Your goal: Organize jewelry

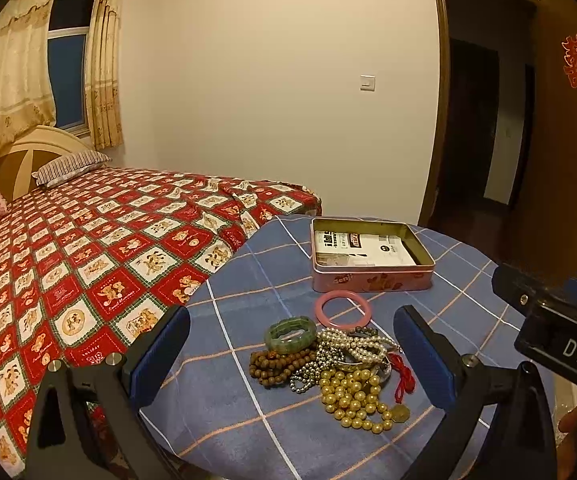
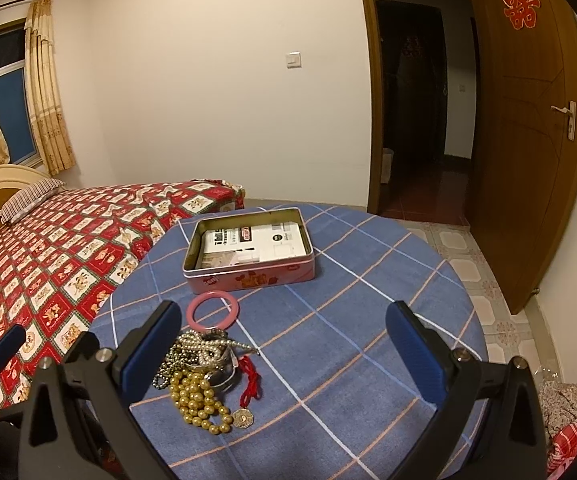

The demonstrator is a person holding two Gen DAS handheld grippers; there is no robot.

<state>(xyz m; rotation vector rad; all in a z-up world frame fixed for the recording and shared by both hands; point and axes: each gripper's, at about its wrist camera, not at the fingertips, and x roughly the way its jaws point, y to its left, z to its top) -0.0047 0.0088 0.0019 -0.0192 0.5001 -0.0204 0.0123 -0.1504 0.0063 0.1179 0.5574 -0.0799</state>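
Note:
A heap of jewelry lies on the round table's blue plaid cloth point(image 1: 272, 432): a green jade bracelet point(image 1: 290, 334), brown wooden beads point(image 1: 276, 366), white pearl strands point(image 1: 362, 346), gold beads point(image 1: 352, 398) with a coin pendant, a red cord point(image 1: 402, 376). A pink bangle point(image 1: 342, 308) lies between the heap and an open pink tin point(image 1: 368, 256) holding white cards. My left gripper point(image 1: 292, 360) is open, hovering over the heap. My right gripper point(image 2: 284, 356) is open to the right of the heap; gold beads point(image 2: 198, 400), bangle point(image 2: 213, 311) and tin point(image 2: 248, 248) show there.
A bed with a red bear-print cover point(image 1: 88, 264) stands against the table's left side. A wooden door point(image 2: 528, 140) stands open at the right, with tiled floor point(image 2: 484, 280) below. The right gripper's body point(image 1: 560, 320) reaches in at the left view's right edge.

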